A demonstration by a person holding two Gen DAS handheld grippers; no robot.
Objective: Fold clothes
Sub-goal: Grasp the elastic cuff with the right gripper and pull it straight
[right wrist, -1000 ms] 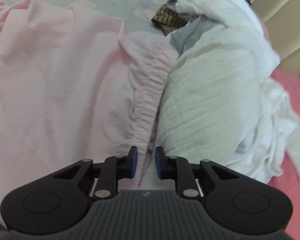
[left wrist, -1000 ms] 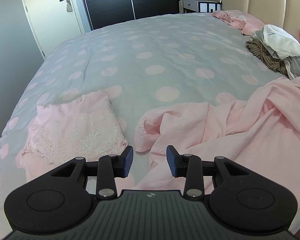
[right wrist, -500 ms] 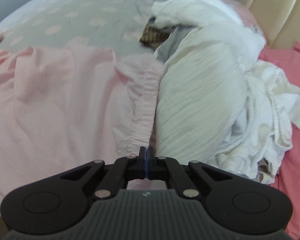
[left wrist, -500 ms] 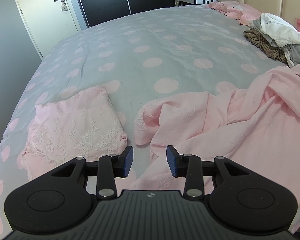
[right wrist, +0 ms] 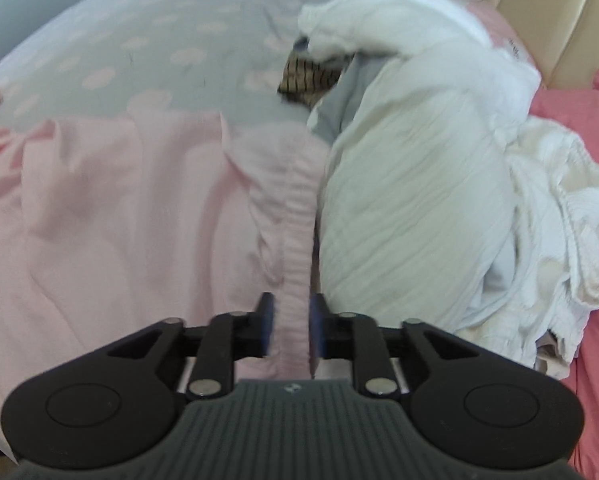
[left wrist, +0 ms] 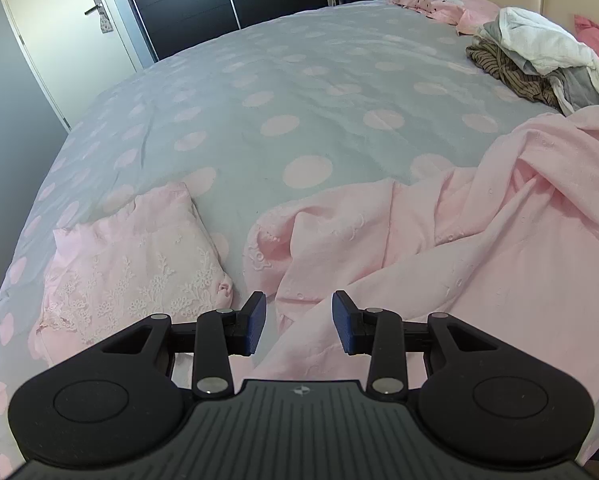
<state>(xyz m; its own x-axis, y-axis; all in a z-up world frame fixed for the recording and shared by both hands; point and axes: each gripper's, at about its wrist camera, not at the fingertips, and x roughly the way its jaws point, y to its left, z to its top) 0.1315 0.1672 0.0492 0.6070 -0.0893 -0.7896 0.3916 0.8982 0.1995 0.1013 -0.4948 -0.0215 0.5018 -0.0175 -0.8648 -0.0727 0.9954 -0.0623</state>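
**Operator:** Item one, pink garment (left wrist: 479, 240): unfolded, rumpled, spread over the near right part of the spotted bedspread (left wrist: 299, 92). Item two, folded lace top (left wrist: 135, 264): finished, lying to the left, just beside the garment's loose corner but apart from it.

**Checker:** Step in hand?

**Operator:** Taking hold of the pink garment to lay it out, by my reading. My right gripper (right wrist: 290, 326) straddles the gathered waistband (right wrist: 291, 216), which runs up the middle of the right wrist view. Its jaws have just been opening, and the band sits between them; the pads stand off the cloth on both sides (the frame is blurred, so I call that likely, not certain). No grip, then.

**Checker:** Left side?

**Operator:** Left gripper (left wrist: 298, 326): jaws parted, nothing between them, hovering over the garment's near fold with the bedspread showing just to its left.

**Checker:** Neighbours?

**Operator:** White clothes pile (right wrist: 419, 200) presses right against the waistband's right edge; a striped brown piece (right wrist: 311, 74) and a grey one poke out behind it. Coral sheet (right wrist: 579, 128) lies at the far right.

**Checker:** Next move calls for?

**Operator:** A firm close on the waistband alone, without catching the white cloth, and a matching hold by the left gripper on the garment's near edge, so both can draw it flat onto the bare bedspread.
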